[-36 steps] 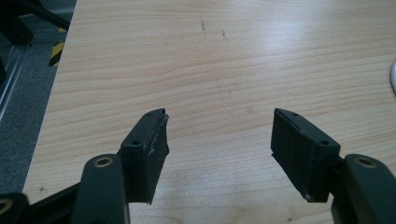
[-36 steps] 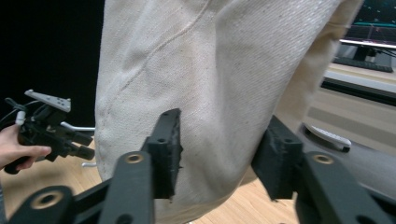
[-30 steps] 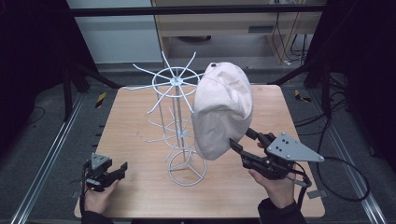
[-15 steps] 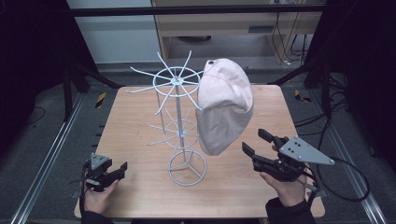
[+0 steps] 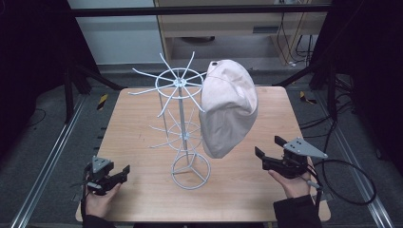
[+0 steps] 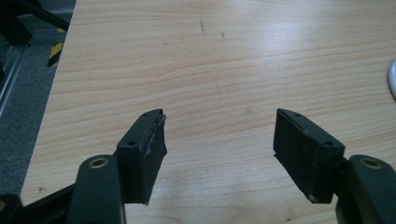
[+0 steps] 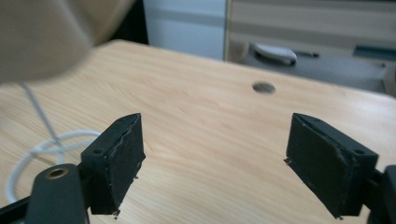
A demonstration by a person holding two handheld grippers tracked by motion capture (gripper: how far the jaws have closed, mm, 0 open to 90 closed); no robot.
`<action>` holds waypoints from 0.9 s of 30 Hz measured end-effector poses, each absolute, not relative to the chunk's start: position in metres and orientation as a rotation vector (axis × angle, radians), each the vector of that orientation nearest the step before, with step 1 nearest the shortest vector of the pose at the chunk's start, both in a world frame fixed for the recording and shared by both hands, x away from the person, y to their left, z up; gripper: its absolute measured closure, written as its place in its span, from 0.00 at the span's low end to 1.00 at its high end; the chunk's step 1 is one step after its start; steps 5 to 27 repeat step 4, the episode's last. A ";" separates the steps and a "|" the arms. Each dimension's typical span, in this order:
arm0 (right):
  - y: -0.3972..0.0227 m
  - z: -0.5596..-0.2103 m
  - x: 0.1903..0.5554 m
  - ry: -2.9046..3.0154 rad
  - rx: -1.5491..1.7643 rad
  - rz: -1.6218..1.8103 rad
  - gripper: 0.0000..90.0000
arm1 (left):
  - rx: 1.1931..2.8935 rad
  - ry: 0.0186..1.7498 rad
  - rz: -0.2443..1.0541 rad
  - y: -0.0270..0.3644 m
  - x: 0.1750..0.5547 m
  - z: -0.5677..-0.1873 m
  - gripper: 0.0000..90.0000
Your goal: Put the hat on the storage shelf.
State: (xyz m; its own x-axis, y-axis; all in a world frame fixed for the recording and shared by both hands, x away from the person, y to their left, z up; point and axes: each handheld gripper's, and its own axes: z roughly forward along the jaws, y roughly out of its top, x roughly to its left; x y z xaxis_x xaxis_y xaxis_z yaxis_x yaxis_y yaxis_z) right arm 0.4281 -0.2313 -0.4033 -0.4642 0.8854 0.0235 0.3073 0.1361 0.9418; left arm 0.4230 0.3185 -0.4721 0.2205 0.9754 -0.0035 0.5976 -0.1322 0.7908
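Observation:
A beige cap (image 5: 229, 107) hangs from an arm of the white wire rack (image 5: 182, 102), which stands mid-table on its ring base (image 5: 191, 170). My right gripper (image 5: 269, 147) hovers low over the table, right of and below the cap and clear of it. Its jaws have just been opening and hold nothing. In the right gripper view, the cap (image 7: 42, 32) is at the top left, and the ring base (image 7: 28, 156) is beside the left jaw of the right gripper (image 7: 217, 149). My left gripper (image 5: 124, 171) rests open at the front left corner. The left gripper (image 6: 219, 135) has bare wood between its jaws.
The wooden table (image 5: 138, 118) has a cable hole (image 7: 264, 87) near its far edge. A cable (image 5: 351, 183) loops off the right gripper past the table's right edge. Metal frame rails (image 5: 52, 156) run along the left side and a cabinet (image 5: 247, 23) stands behind.
My right gripper has drawn down and to the right, away from the cap's lower edge, with its jaws spreading wider. The cap now hangs free. My left gripper has stayed put.

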 end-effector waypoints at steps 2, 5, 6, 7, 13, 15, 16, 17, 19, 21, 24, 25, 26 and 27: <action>-0.234 -0.413 0.433 1.871 1.168 1.292 0.19 | 1.819 1.456 0.711 0.319 0.423 -0.472 0.37; -0.236 -0.422 0.437 1.881 1.197 1.259 0.19 | 1.818 1.457 0.711 0.319 0.423 -0.472 0.37; -0.236 -0.422 0.437 1.881 1.197 1.259 0.19 | 1.818 1.457 0.711 0.319 0.423 -0.472 0.37; -0.236 -0.422 0.437 1.881 1.197 1.259 0.19 | 1.818 1.457 0.711 0.319 0.423 -0.472 0.37; -0.236 -0.422 0.437 1.881 1.197 1.259 0.19 | 1.818 1.457 0.711 0.319 0.423 -0.472 0.37; -0.236 -0.422 0.437 1.881 1.197 1.259 0.19 | 1.818 1.457 0.711 0.319 0.423 -0.472 0.37; -0.236 -0.422 0.437 1.881 1.197 1.259 0.19 | 1.818 1.457 0.711 0.319 0.423 -0.472 0.37; -0.236 -0.422 0.437 1.881 1.197 1.259 0.19 | 1.818 1.457 0.711 0.319 0.423 -0.472 0.37; -0.236 -0.422 0.437 1.881 1.197 1.259 0.19 | 1.818 1.457 0.711 0.319 0.423 -0.472 0.37; -0.236 -0.422 0.437 1.881 1.197 1.259 0.19 | 1.818 1.457 0.711 0.319 0.423 -0.472 0.37; -0.236 -0.422 0.437 1.881 1.197 1.259 0.19 | 1.818 1.457 0.711 0.319 0.423 -0.472 0.37; -0.236 -0.422 0.437 1.881 1.197 1.259 0.19 | 1.818 1.457 0.711 0.319 0.423 -0.472 0.37; -0.236 -0.422 0.437 1.881 1.197 1.259 0.19 | 1.818 1.457 0.711 0.319 0.423 -0.472 0.37; -0.236 -0.422 0.437 1.881 1.197 1.259 0.19 | 1.818 1.457 0.711 0.319 0.423 -0.472 0.37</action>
